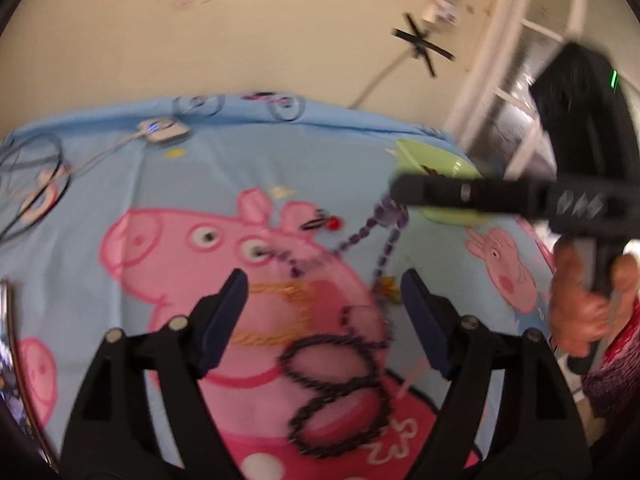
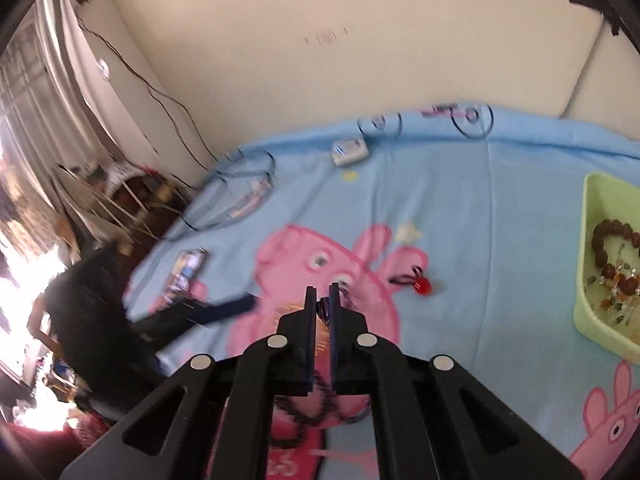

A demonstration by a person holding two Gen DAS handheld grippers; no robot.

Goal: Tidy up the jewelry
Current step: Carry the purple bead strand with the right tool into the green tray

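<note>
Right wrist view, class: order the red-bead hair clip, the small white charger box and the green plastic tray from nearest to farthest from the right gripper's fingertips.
1. Red-bead hair clip, just right of the right gripper.
2. Green plastic tray, far right edge.
3. Small white charger box, at the blanket's back edge, near the wall.

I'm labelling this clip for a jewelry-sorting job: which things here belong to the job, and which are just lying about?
Part of the job:
purple bead necklace, pinched by the right hand-held gripper
black chain
gold chain
red-bead hair tie
green tray holding a brown bead bracelet
left hand-held gripper, open

Just lying about:
white charger
phone
cartoon bedsheet
</note>
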